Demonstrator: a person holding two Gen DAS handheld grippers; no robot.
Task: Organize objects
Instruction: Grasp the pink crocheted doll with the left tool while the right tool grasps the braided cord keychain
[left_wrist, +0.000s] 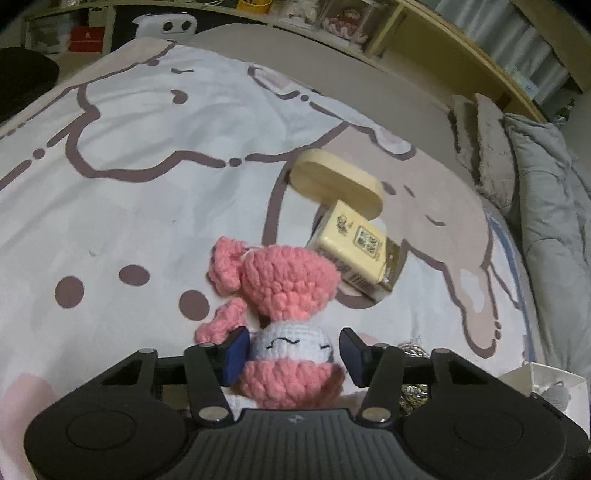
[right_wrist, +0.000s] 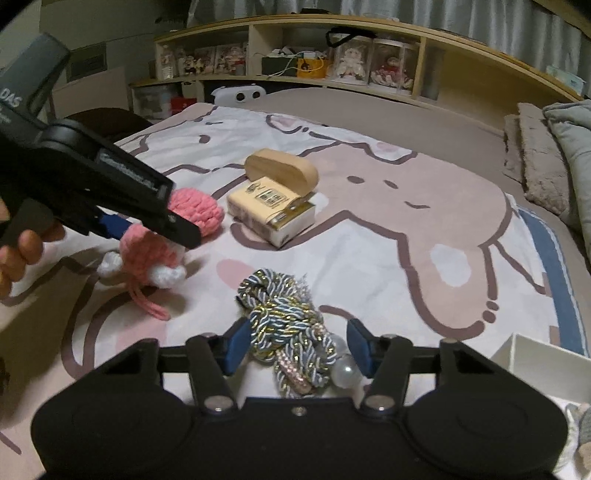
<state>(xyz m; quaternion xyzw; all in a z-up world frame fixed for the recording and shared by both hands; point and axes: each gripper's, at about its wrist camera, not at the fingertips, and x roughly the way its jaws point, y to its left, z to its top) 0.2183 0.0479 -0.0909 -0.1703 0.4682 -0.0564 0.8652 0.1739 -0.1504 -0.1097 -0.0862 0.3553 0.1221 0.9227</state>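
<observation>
A pink and white crochet doll (left_wrist: 291, 280) lies on the cartoon-print bedspread (left_wrist: 147, 206). My left gripper (left_wrist: 293, 350) is shut on it, its blue pads (left_wrist: 236, 350) against the white face and pink body. In the right wrist view the left gripper (right_wrist: 151, 232) reaches in from the left over the doll (right_wrist: 199, 210), held by a hand (right_wrist: 26, 247). A knotted blue and gold cord bundle (right_wrist: 284, 321) with a pearl (right_wrist: 345, 369) lies between the fingers of my right gripper (right_wrist: 297, 347). Its jaws stand apart, with a gap beside the cord.
A cream printed box (right_wrist: 266, 206) leans on a rounded wooden case (right_wrist: 284, 170) mid-bed. A white tray (right_wrist: 535, 354) sits at the lower right. Grey pillows (right_wrist: 535, 162) line the right side. Shelves (right_wrist: 332, 48) with boxed figures run behind the bed.
</observation>
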